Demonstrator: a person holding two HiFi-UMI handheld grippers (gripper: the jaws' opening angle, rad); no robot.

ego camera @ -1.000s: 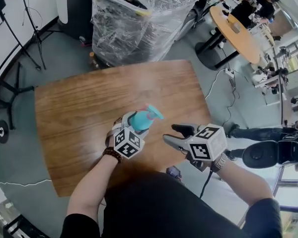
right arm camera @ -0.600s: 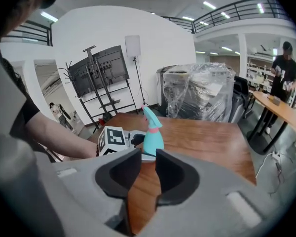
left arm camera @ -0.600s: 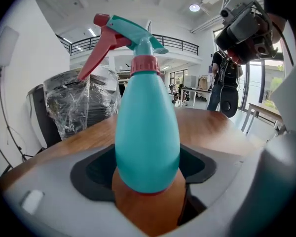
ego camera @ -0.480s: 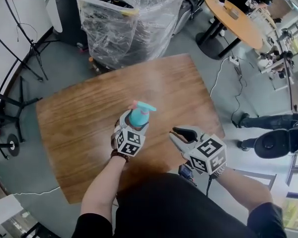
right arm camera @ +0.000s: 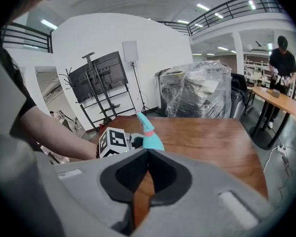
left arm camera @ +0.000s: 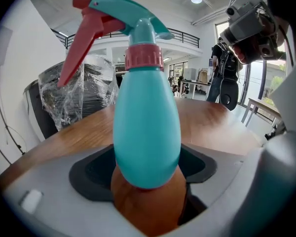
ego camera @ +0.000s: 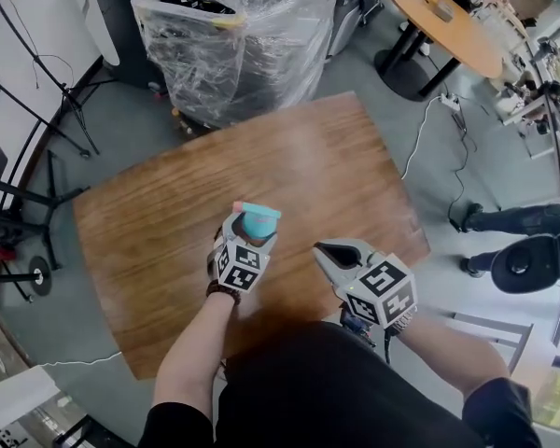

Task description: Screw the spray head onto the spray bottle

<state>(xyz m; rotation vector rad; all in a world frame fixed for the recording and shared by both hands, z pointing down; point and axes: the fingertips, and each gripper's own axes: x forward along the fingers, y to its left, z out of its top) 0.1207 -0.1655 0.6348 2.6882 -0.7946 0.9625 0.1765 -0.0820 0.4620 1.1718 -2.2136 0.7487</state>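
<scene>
A teal spray bottle [ego camera: 259, 222] with its teal and red spray head [left arm camera: 123, 19] seated on a pink collar [left arm camera: 143, 57] stands upright in my left gripper [ego camera: 253, 235]. The jaws are shut on the bottle's round body [left arm camera: 147, 127], which hangs just over the wooden table [ego camera: 159, 213]. My right gripper [ego camera: 320, 250] is a short way to the right of the bottle, above the table's near edge. Its jaws have just been closing and now meet with nothing between them [right arm camera: 147, 154]. In the right gripper view the bottle [right arm camera: 150, 138] shows beyond the shut jaws.
A plastic-wrapped pallet [ego camera: 243, 35] stands behind the table. A round orange table [ego camera: 448, 21] is at the back right. Black stands [ego camera: 19, 203] line the left wall. A seated person's legs [ego camera: 527, 245] are off the table's right edge.
My right gripper's jaws have gone from wide open to shut, holding nothing. My left gripper has sunk a little toward the table with the bottle.
</scene>
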